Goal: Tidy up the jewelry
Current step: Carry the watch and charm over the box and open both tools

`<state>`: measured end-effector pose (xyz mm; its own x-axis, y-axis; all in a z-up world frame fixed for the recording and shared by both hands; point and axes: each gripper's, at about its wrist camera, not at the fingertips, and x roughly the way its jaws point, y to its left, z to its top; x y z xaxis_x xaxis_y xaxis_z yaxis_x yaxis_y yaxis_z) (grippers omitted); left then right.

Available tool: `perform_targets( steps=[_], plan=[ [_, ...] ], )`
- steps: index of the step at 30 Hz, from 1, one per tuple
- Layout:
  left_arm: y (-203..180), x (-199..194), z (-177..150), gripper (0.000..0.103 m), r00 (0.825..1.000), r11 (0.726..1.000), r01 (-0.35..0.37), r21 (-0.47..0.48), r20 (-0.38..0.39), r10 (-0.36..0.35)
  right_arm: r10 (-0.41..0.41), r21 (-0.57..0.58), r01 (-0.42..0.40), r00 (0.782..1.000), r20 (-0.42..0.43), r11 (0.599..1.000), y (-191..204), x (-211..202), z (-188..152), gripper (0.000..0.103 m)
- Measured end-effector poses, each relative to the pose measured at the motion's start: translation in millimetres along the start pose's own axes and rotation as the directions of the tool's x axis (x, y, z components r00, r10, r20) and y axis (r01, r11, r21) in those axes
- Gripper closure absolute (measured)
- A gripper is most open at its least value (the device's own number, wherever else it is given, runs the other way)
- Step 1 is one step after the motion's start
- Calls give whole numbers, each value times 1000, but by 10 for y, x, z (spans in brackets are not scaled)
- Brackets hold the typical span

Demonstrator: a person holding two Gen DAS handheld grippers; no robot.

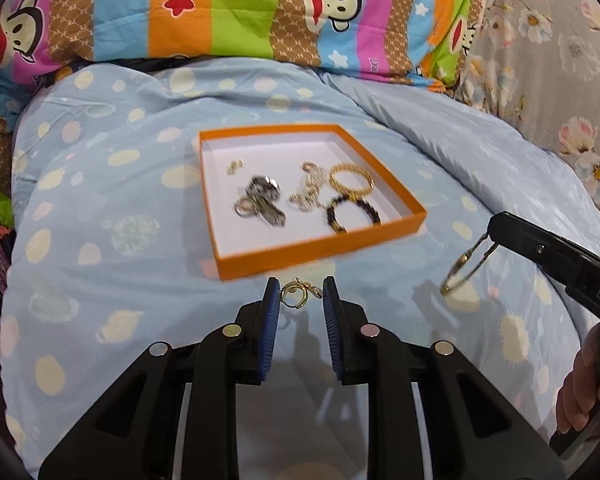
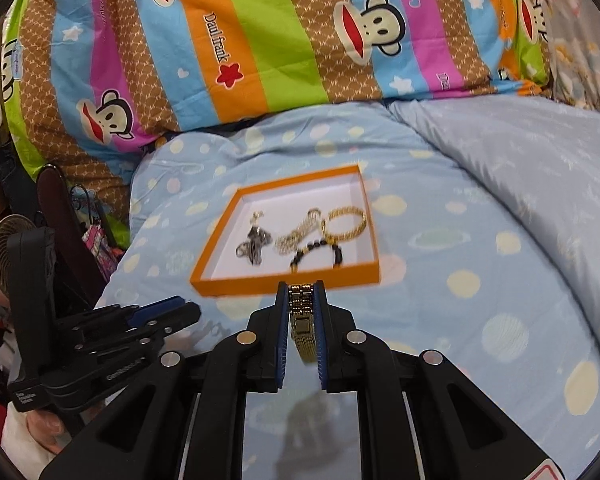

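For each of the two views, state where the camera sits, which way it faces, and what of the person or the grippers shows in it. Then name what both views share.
Left wrist: on the left gripper, facing forward and down at the tray; a ring sits between its fingers; the right gripper and a hand show at right.
Right wrist: on the right gripper, facing the tray; it grips a watch; the left gripper shows at left.
Shared: tray, its jewelry, blue quilt, striped pillow.

Both cams are wrist fisheyes looking fwd and down along their own tool fingers, fairly close over the bed [image 1: 100, 240]. Left view faces the orange tray [image 1: 320, 258] head-on, w/ the right tool [image 1: 490, 236] at its right edge. Right view sees the same tray [image 2: 284, 284] and striped pillow [image 2: 260, 40], left tool [image 2: 188, 310] at lower left.
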<state>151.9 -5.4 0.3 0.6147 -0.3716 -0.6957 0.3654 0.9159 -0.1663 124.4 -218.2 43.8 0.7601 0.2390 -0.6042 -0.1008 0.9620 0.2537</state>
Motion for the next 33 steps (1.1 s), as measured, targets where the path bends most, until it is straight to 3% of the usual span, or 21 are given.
perform_targets(
  steps=[8,15,23,28,32,33],
  plan=[
    [112,87,551,82,998,1000,-25,-8,52,25,16,-5,-16,999,45,1000,51,373,596,92],
    [290,448,968,82,997,997,-34,-69,69,39,33,-10,-33,997,64,999,193,949,1001,92],
    [419,942,1106,82,998,994,-57,-93,21,59,23,14,-23,1000,15,1000,183,1576,1036,92],
    [484,1037,1113,81,999,992,-41,-120,27,45,20,-4,-20,1000,-11,1000,184,1736,990,91],
    [526,1023,1117,57,997,988,-71,-135,33,76,28,12,-28,1000,15,1000,135,1679,970,88],
    [535,1005,1115,56,996,988,-69,-138,39,75,33,20,-33,999,19,999,116,1649,972,88]
  ],
)
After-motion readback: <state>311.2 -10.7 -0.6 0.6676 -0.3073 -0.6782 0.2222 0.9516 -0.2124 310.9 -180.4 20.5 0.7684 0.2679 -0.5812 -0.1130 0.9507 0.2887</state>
